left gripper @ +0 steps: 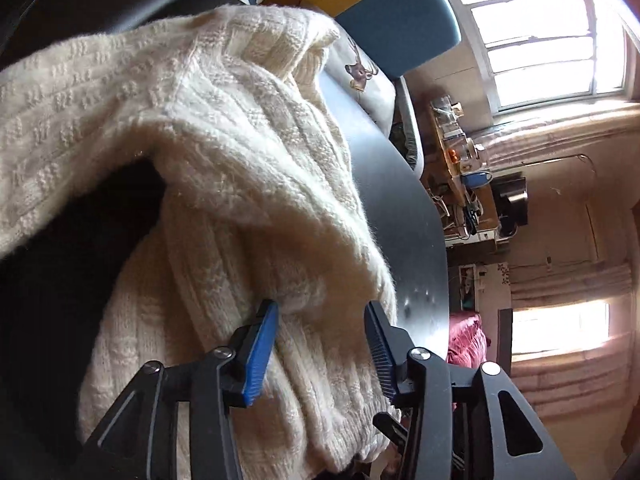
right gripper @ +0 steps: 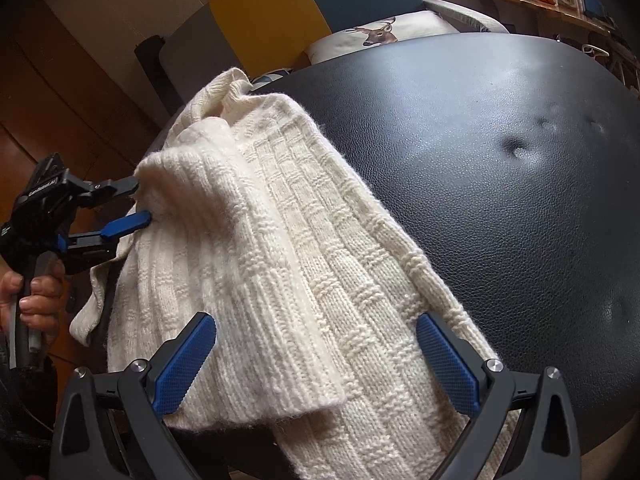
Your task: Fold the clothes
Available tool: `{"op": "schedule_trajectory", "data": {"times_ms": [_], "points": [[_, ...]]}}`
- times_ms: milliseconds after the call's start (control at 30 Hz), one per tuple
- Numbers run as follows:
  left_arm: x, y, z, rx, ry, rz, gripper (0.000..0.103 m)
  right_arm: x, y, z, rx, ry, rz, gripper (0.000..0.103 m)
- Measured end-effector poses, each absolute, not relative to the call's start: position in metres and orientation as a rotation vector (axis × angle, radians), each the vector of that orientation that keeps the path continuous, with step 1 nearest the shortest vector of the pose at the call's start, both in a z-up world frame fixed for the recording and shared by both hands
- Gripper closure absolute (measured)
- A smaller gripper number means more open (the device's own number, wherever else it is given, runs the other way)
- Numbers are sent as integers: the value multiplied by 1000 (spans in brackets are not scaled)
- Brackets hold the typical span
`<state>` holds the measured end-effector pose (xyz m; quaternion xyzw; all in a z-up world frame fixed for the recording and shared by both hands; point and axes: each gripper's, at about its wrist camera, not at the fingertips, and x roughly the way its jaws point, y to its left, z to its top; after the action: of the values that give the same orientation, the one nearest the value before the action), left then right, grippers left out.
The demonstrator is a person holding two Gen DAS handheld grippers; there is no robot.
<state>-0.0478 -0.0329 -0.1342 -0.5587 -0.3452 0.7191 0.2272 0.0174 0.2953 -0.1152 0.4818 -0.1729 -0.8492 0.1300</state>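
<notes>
Bright daylight is coming in through the windows (left gripper: 536, 36), and they are glaring white. The black top (right gripper: 500, 168) is shining softly. Corners are going dark and edges are bending. The sweater (left gripper: 224, 152) is looking sharp.

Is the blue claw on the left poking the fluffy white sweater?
Touching. In the right wrist view the left gripper has both fingertips pressed into a ribbed fold of the sweater, with knit bulging between them.

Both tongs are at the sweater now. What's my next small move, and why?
Probably close the left tongs on the ribbed edge: they sit open around that fold of the sweater. The right tongs are also open, straddling the near end on the black surface.
</notes>
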Motion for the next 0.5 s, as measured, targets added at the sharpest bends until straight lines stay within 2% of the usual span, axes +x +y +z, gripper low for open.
{"op": "schedule_trajectory", "data": {"times_ms": [167,333,367,400,433,500], "points": [[-52,-49,-137,-1565,-1033,1987,52,24,299,-113,1366,-545,-2453,0],[-64,-36,-138,-1566,-1042,2025,49,25,303,-114,1346,-578,-2440,0],[-65,-33,-139,-1554,-1040,2043,57,24,303,-115,1347,-580,-2437,0],[-66,-29,-139,-1536,-1019,2063,90,24,303,-114,1353,-580,-2434,0],[-67,-28,-137,-1518,-1017,2068,94,24,303,-114,1358,-581,-2430,0],[-67,-32,-129,-1459,-1037,2057,94,24,304,-113,1371,-588,-2418,0]]}}
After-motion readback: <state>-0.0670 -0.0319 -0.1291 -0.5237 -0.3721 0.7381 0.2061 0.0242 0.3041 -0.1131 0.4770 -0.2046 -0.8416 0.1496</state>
